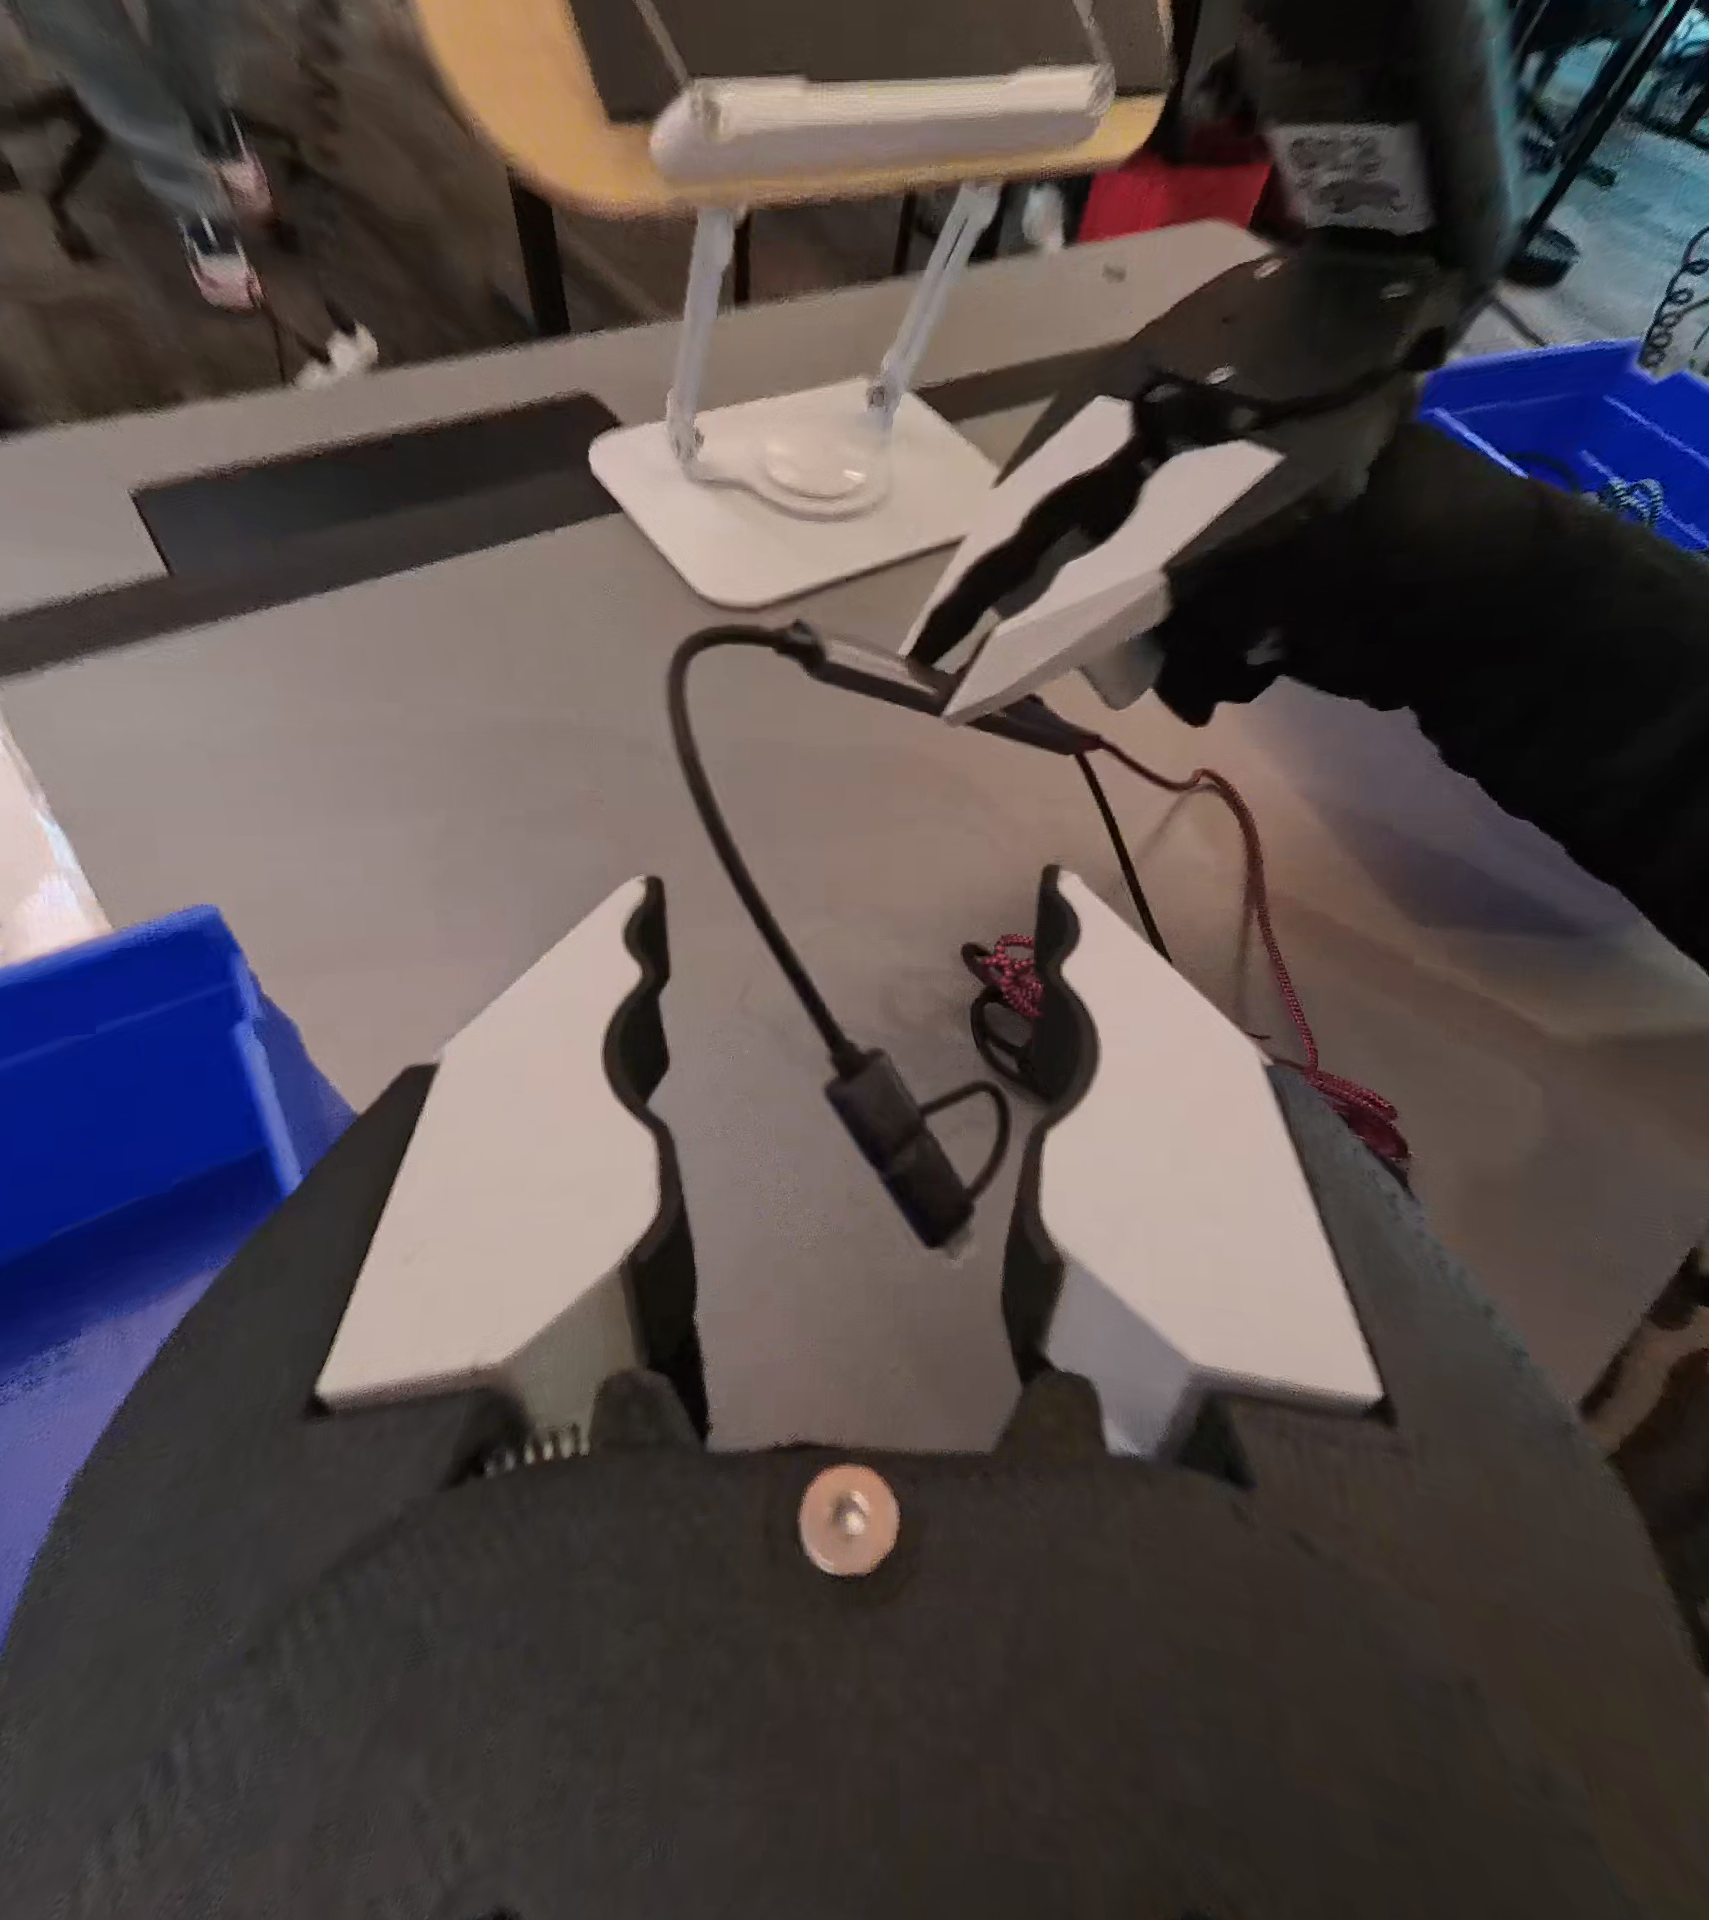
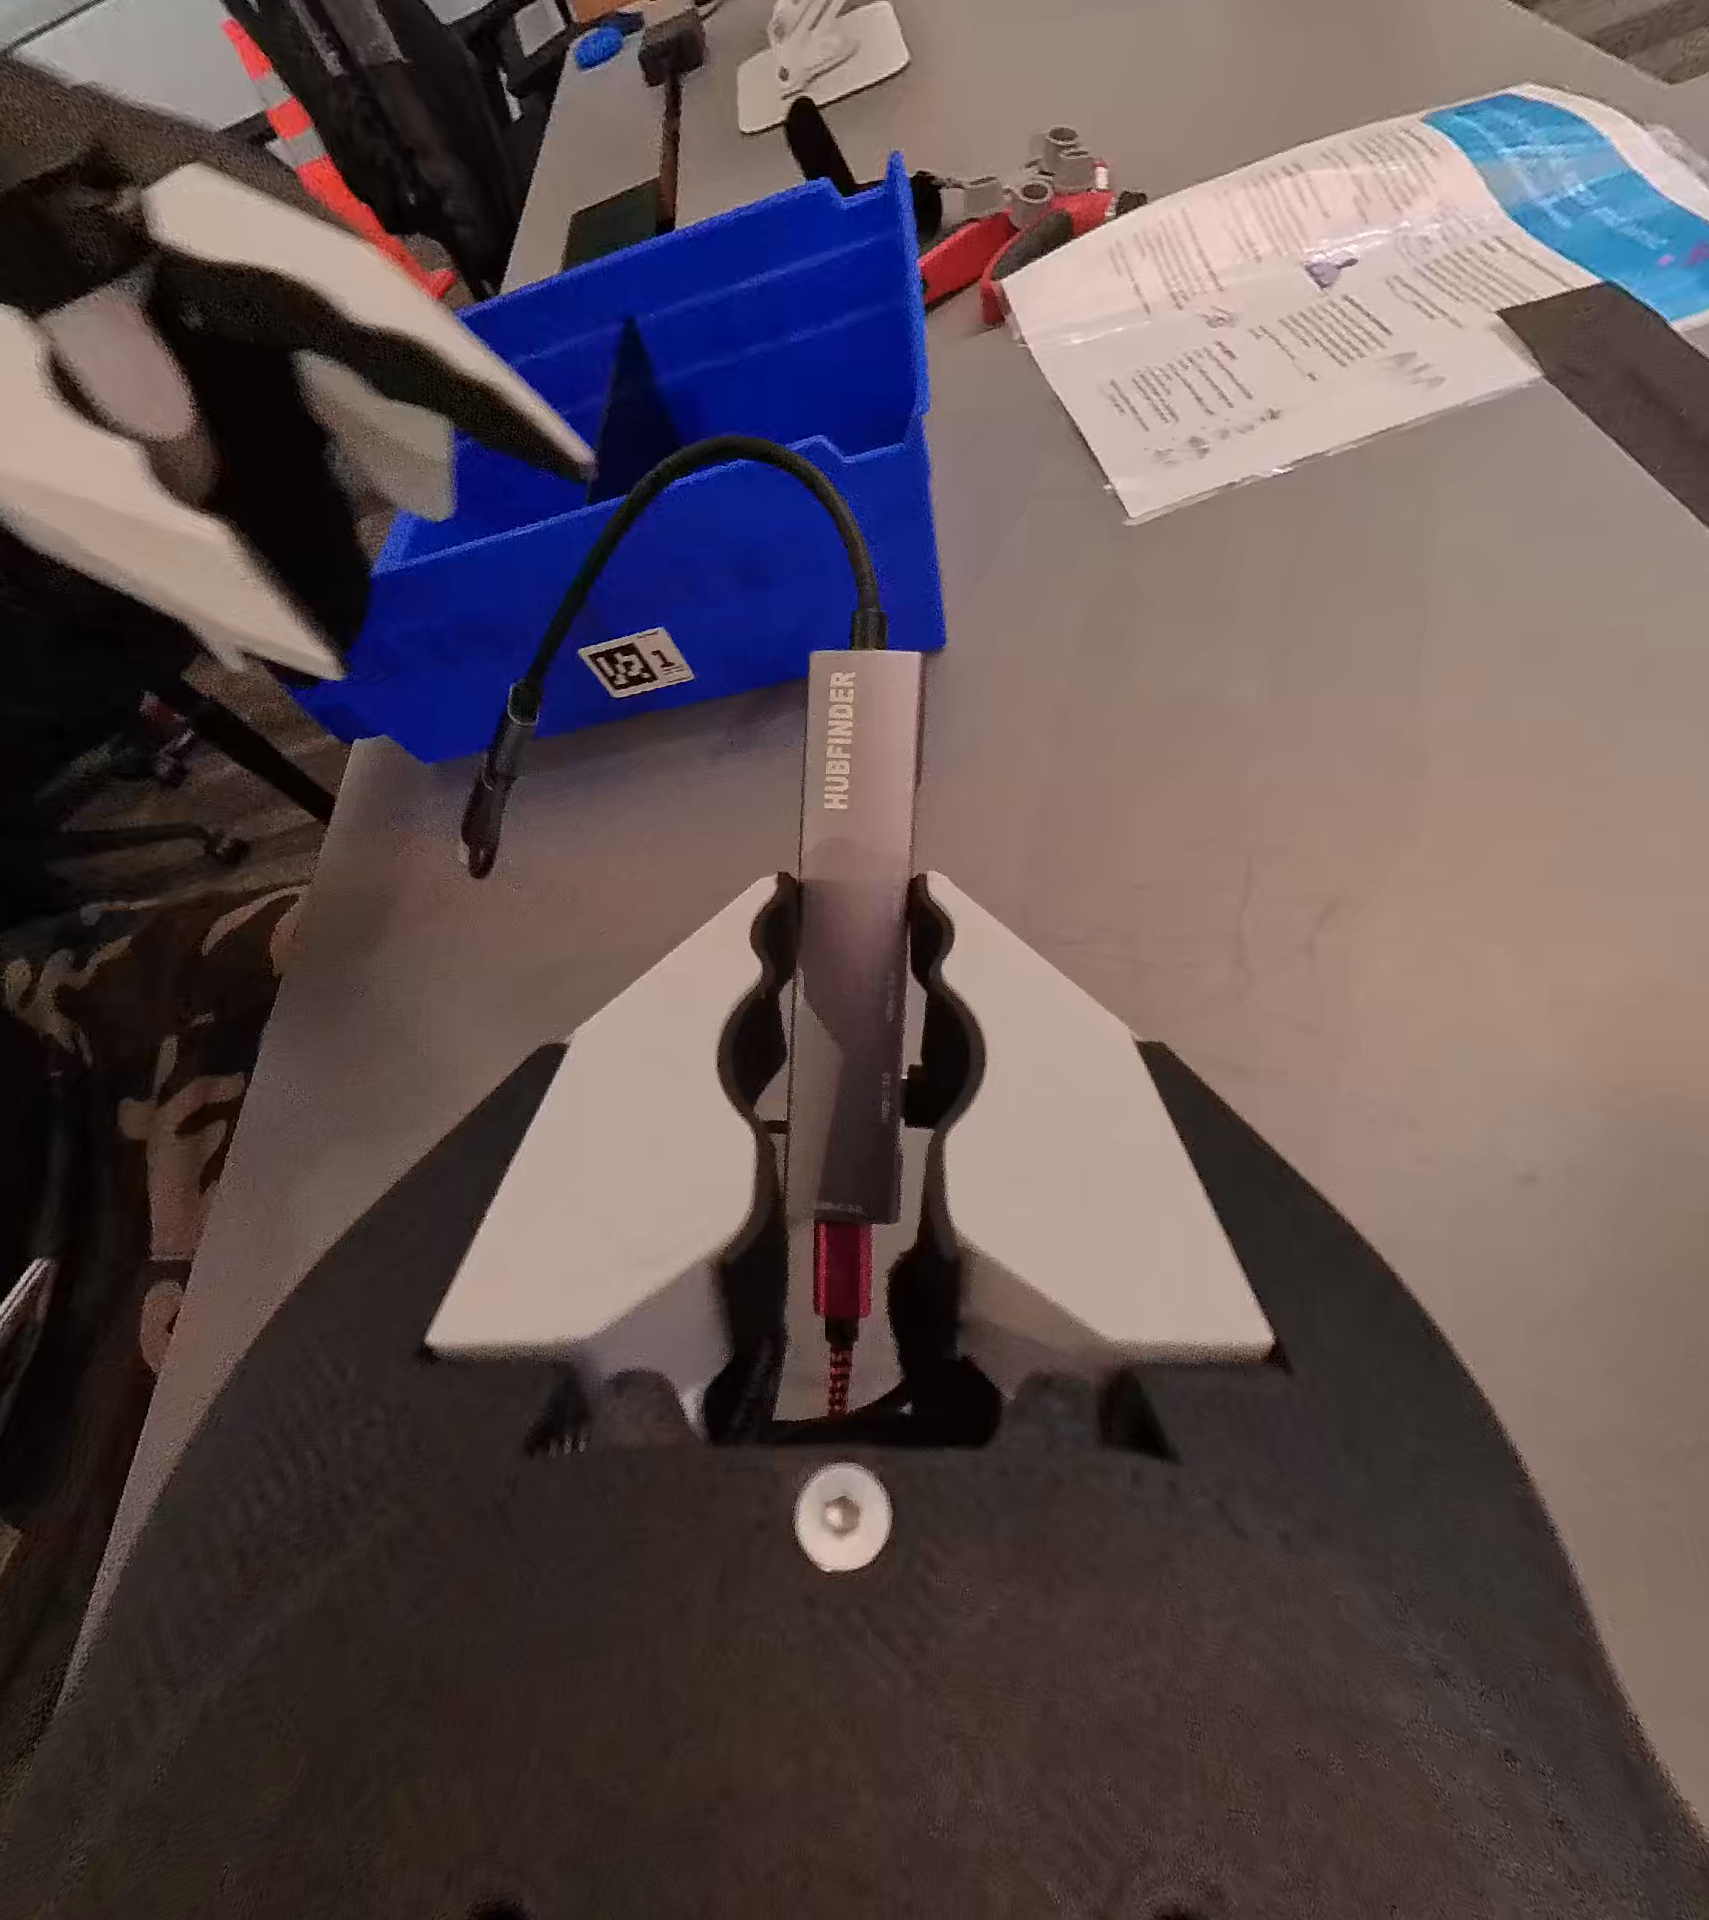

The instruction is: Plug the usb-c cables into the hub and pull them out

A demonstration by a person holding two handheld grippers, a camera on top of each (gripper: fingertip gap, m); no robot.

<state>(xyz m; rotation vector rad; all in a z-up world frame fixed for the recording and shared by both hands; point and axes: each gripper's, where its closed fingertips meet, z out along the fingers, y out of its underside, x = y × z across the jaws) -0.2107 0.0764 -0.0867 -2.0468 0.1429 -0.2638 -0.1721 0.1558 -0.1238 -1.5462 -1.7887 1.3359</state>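
I'm clamping the hub [image 2: 855, 935] w/ the right gripper [image 2: 852, 891], red cable [image 2: 842, 1283] plugged in; left gripper [image 1: 855, 891] is hanging wide open, empty.

Both views are lit evenly by soft, diffuse indoor light, with moderate brightness throughout. A pale sheen is seen on the grey table [image 1: 434, 727] in the left wrist view, and soft shadows are cast under the black cable [image 1: 725, 831] at centre. Motion blur is spread over the upper part of that frame. In the right wrist view, the left gripper [image 2: 455, 561] at upper left is smeared, while the hub [image 2: 855, 883] is rendered sharply. Straight edges are bowed near the borders by wide-angle distortion.
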